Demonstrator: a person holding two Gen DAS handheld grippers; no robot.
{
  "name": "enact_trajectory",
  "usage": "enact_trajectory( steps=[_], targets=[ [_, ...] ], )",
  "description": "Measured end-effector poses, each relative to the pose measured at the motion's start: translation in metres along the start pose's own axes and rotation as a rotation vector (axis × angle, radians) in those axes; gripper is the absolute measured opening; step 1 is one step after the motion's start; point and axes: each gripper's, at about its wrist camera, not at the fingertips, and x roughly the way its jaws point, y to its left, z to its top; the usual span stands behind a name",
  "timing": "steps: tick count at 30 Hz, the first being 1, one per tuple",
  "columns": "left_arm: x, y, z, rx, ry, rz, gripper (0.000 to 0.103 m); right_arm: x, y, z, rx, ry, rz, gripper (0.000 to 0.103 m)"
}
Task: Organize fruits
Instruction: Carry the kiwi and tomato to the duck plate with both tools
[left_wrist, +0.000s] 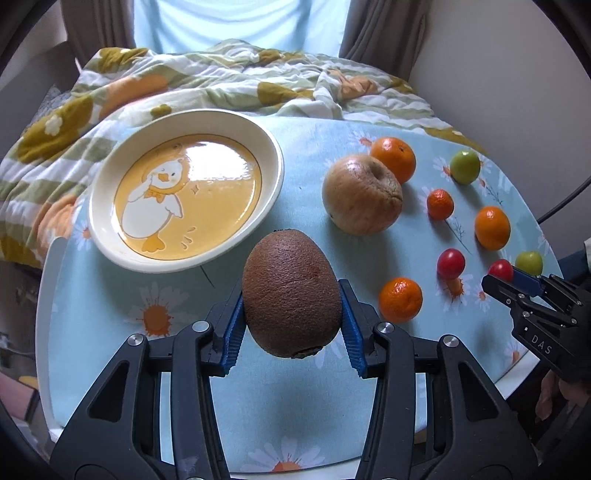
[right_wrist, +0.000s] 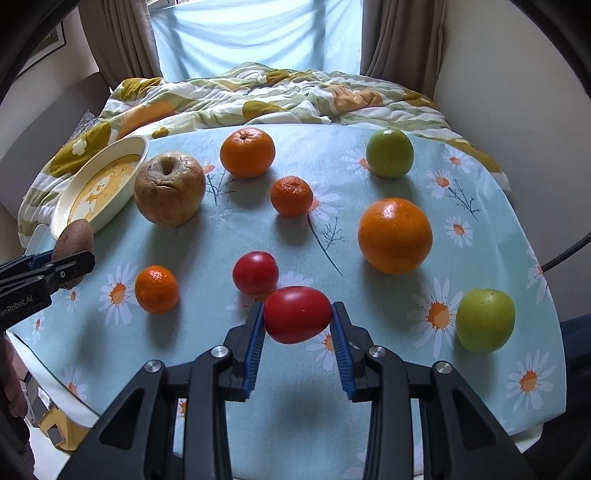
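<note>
My left gripper is shut on a brown kiwi and holds it above the table, just in front of the yellow duck plate. My right gripper is shut on a red tomato, held a little above the cloth. A second red tomato lies just beyond it. A wrinkled apple, several oranges such as the large one, and two green fruits lie on the table. The plate holds no fruit.
The table has a light blue daisy cloth. A rumpled flowered quilt lies behind it, with curtains and a window beyond. The left gripper shows at the left edge of the right wrist view; the right gripper at the right edge of the left wrist view.
</note>
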Motion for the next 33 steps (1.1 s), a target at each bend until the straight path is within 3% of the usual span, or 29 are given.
enact_trajectory(
  steps=[16,25,33],
  targets=[
    [-0.041,0.062,0.055,-0.023,-0.107,0.038,0.052,-0.021,0.062,0.071,-0.117,-0.054,0.05,0.032],
    [-0.009,0.107,0.093,0.033,-0.094,0.045,0.052,-0.004,0.116,0.119,-0.122,-0.087,0.099,0.032],
    [0.038,0.133,0.119,0.107,-0.045,0.016,0.052,0.034,0.153,0.146,-0.095,-0.06,0.116,0.032]
  ],
)
